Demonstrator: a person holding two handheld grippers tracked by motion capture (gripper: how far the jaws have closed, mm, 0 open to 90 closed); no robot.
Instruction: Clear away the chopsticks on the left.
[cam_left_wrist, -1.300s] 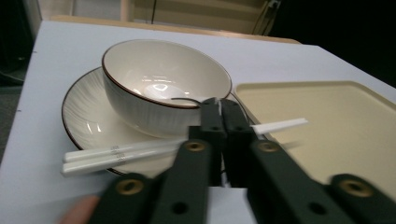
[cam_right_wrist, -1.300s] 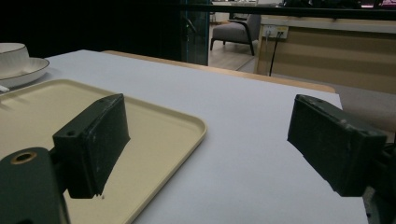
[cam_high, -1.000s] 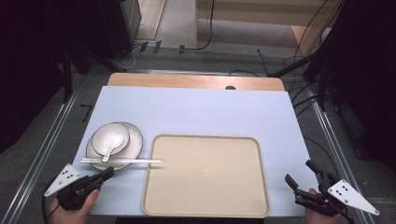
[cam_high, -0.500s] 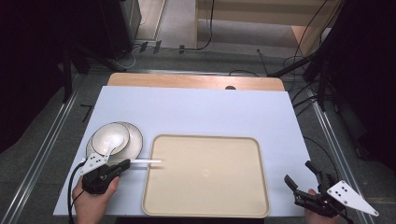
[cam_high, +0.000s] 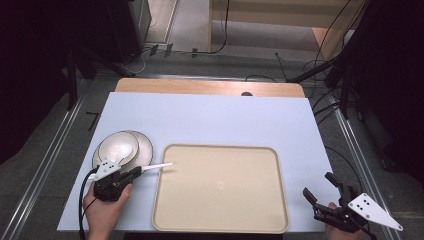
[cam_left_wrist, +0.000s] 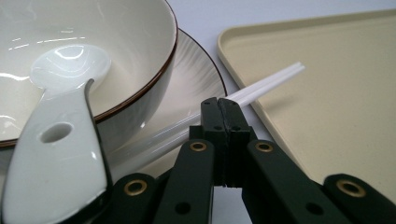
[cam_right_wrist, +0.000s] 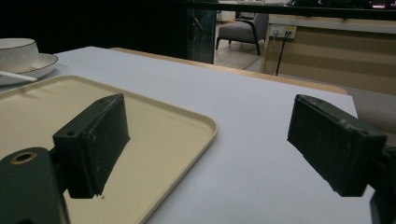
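My left tongs (cam_high: 134, 173) are closed beside the chopsticks (cam_high: 159, 165), which lie from the plate (cam_high: 145, 150) onto the tray's (cam_high: 220, 220) left rim. They look light, stiff and slick (likely to roll), so I'd pinch both mid-length; my right tongs (cam_high: 325, 192) stand wide over the counter (cam_high: 210, 115).

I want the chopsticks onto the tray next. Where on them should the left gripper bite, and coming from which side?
Judging by their pose, grip the chopsticks near the plate end, where they lie propped on its rim and off the table. Come from the near side, jaws across the pair. The left gripper is shut beside them now, so it would need opening first. The tips overhang the tray.
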